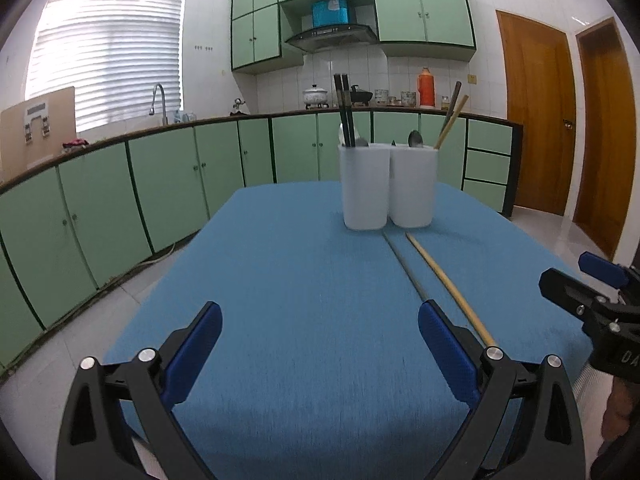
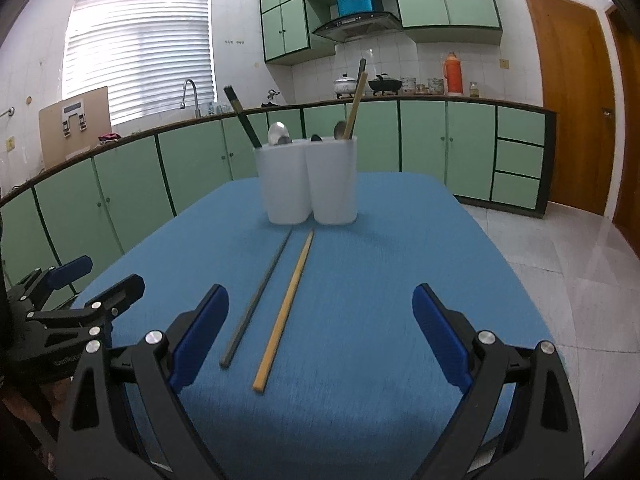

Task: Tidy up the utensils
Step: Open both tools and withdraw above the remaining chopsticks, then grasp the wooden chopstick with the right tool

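Blue desk, two loose chopsticks, both tools spread wide and empty.
Pickup pending: right tool must straddle the wooden chopstick or the dark chopstick; left tool hovers beside.

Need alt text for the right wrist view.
Open right tongs hover over a blue table where a dark chopstick and a wooden chopstick lie before two white utensil holders; green kitchen cabinets behind.
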Demonstrator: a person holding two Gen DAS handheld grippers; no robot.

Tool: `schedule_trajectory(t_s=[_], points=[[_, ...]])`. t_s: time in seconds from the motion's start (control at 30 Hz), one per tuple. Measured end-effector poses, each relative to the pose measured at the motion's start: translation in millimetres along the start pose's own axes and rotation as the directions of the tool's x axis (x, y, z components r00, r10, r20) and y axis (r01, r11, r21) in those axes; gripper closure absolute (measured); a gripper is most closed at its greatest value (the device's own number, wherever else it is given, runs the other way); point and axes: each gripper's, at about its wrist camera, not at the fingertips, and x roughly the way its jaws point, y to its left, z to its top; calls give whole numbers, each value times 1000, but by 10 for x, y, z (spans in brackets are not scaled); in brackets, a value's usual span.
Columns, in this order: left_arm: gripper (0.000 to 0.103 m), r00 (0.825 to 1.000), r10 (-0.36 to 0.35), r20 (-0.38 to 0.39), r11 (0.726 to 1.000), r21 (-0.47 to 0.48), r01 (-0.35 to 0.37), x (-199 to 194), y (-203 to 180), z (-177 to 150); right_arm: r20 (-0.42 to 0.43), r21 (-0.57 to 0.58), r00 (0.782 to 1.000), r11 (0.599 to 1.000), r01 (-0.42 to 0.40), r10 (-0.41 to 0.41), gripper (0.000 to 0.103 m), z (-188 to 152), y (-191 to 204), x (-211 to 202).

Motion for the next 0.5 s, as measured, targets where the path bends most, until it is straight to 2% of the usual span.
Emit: schedule_trajectory(t_s=[0.03, 0.1, 0.33, 0.5], points=[[7, 1000, -3, -1, 1000, -4, 3, -8, 9, -47, 0, 2, 1000, 1000, 1, -1, 13, -33, 11, -8], [7, 1000, -10, -4, 1000, -8, 10, -17, 20, -118, 2, 2, 1000, 1000, 3, -3, 22, -102, 27, -28], [7, 1000, -19, -16, 999, -40, 19, -15, 71, -281, 7, 10, 1000, 1000, -6, 6, 31, -342, 112, -56], [7, 1000, -7, -21, 999, -50, 6, -21, 118, -374, 16, -23, 1000, 1000, 15, -15, 47, -485, 251, -50]])
